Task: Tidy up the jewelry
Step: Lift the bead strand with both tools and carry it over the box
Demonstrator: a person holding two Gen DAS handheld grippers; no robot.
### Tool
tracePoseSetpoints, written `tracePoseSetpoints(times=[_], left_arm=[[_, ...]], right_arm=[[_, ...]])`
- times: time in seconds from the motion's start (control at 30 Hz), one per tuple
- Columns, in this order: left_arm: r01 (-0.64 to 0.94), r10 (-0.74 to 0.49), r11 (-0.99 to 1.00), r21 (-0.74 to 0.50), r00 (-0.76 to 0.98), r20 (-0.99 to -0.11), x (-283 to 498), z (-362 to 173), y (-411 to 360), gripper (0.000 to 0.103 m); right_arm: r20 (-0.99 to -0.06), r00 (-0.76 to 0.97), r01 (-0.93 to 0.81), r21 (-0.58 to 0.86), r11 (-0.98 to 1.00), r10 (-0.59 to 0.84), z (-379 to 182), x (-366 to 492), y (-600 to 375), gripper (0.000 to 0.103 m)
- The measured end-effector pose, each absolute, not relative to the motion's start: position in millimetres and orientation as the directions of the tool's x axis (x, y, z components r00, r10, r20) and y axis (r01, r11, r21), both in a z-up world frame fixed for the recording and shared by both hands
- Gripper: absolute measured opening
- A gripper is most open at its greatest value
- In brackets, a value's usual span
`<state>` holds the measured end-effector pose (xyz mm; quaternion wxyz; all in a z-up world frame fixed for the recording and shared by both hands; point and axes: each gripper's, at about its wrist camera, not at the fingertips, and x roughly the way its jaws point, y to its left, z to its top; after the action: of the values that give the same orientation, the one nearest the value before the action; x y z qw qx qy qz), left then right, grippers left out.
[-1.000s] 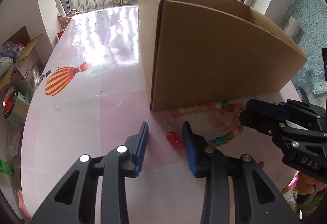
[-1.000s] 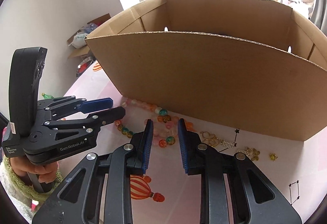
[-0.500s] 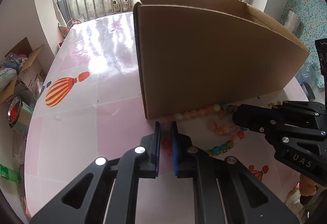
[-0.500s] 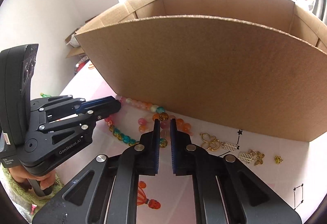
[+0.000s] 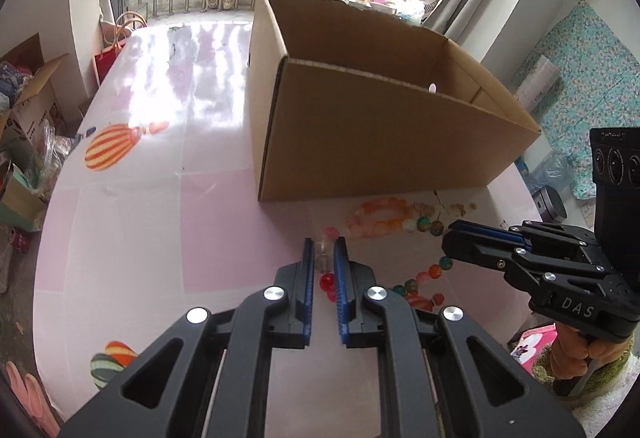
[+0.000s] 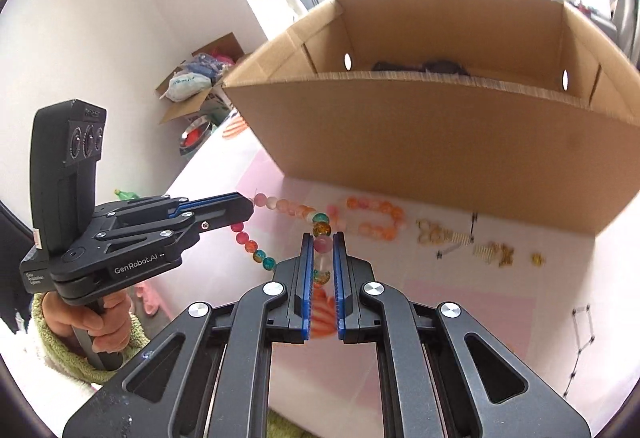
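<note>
A string of coloured glass beads hangs stretched between my two grippers, just above the pink table. My left gripper is shut on a clear and a red bead at one end. My right gripper is shut on a pink bead and a clear one at the other. The lower run of beads sags between them. In the right wrist view the left gripper comes in from the left; in the left wrist view the right gripper comes in from the right. The open cardboard box stands just behind.
An orange and pink bead bracelet lies on the table by the box wall. Several small gold charms are scattered to its right. Dark items lie in the box. Cardboard boxes and clutter sit on the floor at the left.
Both grippers have shut on the bead string and risen with it, so the string now hangs off the table. The box looks lower, with its inside showing.
</note>
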<state>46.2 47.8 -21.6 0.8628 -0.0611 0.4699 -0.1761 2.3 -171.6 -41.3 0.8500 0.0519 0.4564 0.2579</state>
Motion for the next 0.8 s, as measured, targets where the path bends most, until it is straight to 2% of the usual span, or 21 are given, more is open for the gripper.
tracePoseSetpoints(times=[0.2,0.33,0.53,0.8], left_arm=[[0.228,-0.343,0.936,-0.266,0.442,-0.829,38.5,-43.1,47.9,0.010],[0.233,-0.318,0.943,-0.236,0.437,-0.841,38.1,-45.0,44.8,0.010],[0.259,-0.317,0.940,-0.220,0.435,-0.843,36.2,-42.7,46.5,0.022],[0.292,-0.222,0.953,-0.081,0.490,-0.843,35.9,-44.0,32.2,0.023]], right_arm=[[-0.804,0.400,-0.350,0.310,0.884,0.441,-68.9,-0.6,-170.2,0.008],[-0.812,0.392,-0.332,0.313,0.890,0.432,-73.2,0.0,-169.4,0.011],[-0.815,0.425,-0.348,0.255,0.902,0.394,-70.8,-1.4,-163.2,0.017],[-0.828,0.448,-0.398,0.152,0.904,0.337,-76.3,-6.1,-148.1,0.017]])
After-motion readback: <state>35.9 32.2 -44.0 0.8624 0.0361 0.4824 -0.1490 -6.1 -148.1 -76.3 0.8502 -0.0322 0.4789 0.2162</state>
